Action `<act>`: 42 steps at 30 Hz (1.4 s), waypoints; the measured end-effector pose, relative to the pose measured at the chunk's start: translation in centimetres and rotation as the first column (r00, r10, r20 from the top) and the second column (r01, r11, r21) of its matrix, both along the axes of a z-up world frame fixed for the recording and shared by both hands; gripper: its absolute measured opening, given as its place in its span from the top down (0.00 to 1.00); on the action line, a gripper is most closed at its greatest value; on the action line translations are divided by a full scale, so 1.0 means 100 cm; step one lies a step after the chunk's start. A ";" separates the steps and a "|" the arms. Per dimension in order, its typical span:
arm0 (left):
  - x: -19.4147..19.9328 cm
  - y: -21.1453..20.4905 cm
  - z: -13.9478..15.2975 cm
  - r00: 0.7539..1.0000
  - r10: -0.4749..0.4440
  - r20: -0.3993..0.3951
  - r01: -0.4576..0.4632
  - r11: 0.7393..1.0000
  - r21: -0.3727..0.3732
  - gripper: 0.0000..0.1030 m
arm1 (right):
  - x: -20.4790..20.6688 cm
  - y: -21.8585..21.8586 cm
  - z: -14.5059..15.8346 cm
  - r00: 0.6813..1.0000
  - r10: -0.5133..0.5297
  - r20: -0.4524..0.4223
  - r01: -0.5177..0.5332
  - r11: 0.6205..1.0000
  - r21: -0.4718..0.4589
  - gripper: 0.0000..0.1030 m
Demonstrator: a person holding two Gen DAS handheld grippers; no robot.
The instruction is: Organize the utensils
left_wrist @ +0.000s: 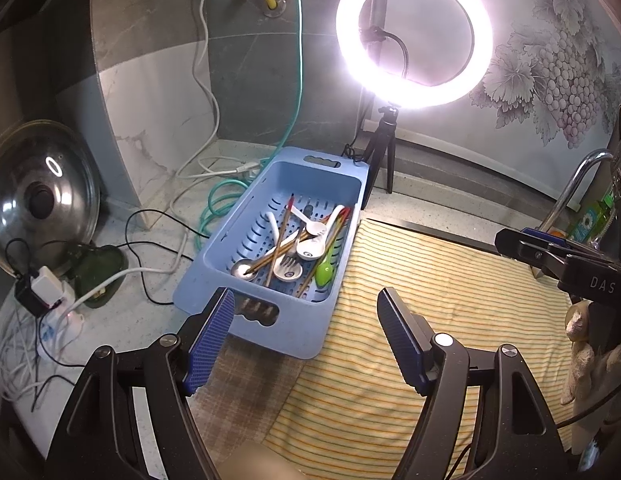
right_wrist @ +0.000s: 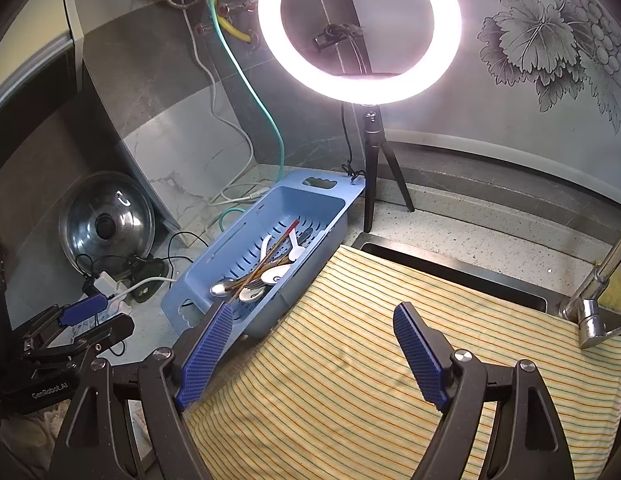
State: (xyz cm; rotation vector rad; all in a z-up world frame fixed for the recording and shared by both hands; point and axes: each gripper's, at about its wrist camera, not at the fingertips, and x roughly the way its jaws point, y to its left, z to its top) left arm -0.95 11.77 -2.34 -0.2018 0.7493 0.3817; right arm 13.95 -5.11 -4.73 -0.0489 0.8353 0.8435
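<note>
The left gripper (left_wrist: 306,336) stood wide with nothing between its blue pads, hovering just short of the near end of the blue slotted basket (left_wrist: 214,256); the right gripper (right_wrist: 312,354) gaped as wide and as empty over the yellow striped cloth (right_wrist: 390,380), which lay bare. In the basket the utensils sat in one jumble: brown chopsticks (left_wrist: 284,224) crossed over a metal spoon (left_wrist: 243,271), white ceramic spoons (left_wrist: 310,249), a fork (left_wrist: 285,259) and a green spoon (left_wrist: 323,274) against the right wall; none lay sorted by kind. That heap would suit either utensils gathered in from the cloth or utensils waiting to be sorted out of it, so I could not judge the step. Any pick would call for a narrow pinch on a single handle, since the chopsticks overlapped the spoons and could drag a neighbour along.
</note>
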 end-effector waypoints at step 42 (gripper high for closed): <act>0.012 -0.008 -0.002 1.000 -0.028 -0.006 0.028 0.999 0.024 0.28 | 0.014 -0.009 -0.011 0.999 -0.012 -0.041 0.011 1.000 -0.012 0.22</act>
